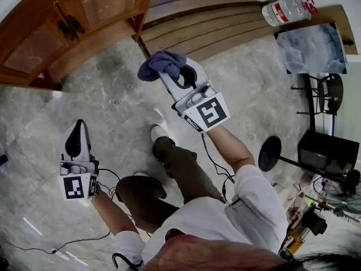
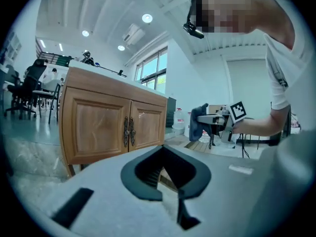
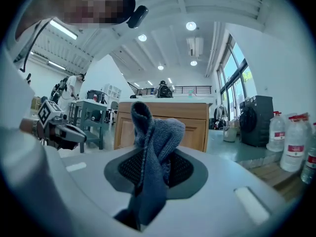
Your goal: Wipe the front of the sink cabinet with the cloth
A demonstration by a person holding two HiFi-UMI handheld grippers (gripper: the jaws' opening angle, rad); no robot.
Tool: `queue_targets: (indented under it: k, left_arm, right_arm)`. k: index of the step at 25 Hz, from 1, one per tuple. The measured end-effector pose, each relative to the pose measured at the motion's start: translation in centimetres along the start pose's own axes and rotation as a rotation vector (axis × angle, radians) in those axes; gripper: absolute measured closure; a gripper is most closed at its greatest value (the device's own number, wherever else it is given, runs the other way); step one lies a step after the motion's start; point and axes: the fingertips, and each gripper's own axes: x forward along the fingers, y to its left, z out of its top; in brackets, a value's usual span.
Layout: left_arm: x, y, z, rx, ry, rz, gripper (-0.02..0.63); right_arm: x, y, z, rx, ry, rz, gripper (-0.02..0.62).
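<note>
The wooden sink cabinet (image 1: 84,21) stands at the upper left, with two doors and dark metal handles (image 1: 67,27). My right gripper (image 1: 175,72) is held over the floor to its right, shut on a bunched blue cloth (image 1: 161,64) that stays clear of the wood. In the right gripper view the cloth (image 3: 153,152) stands up from between the jaws, with the cabinet (image 3: 197,125) behind it. My left gripper (image 1: 77,130) hovers lower left, jaws together and empty. From the left gripper view the cabinet doors (image 2: 113,127) face me and the cloth (image 2: 199,122) shows at right.
The person crouches on a grey marble floor; a white shoe (image 1: 158,131) and the knees lie between the grippers. Wooden planks (image 1: 225,27) and water bottles (image 1: 282,4) lie beyond. A black round-based stand (image 1: 271,151), a black box (image 1: 327,148) and cables sit at right.
</note>
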Motion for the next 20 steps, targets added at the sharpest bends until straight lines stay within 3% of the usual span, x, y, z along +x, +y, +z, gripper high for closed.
queue_targets:
  k: [6, 14, 20]
  left_arm:
    - [-6.0, -4.9, 15.3, -0.074, -0.021, 0.068, 0.601]
    - [-15.3, -9.0, 37.6, -0.045, -0.048, 0.094, 0.601]
    - [-22.3, -20.0, 48.6, -0.005, -0.015, 0.046, 0.601]
  right_arm:
    - [-7.6, 3.1, 15.5, 0.081, 0.018, 0.073, 0.486]
    - [-13.7, 5.7, 39.9, 0.136, -0.101, 0.045, 0.486]
    - [-22.9, 7.4, 54.1, 0.152, -0.097, 0.113, 0.486]
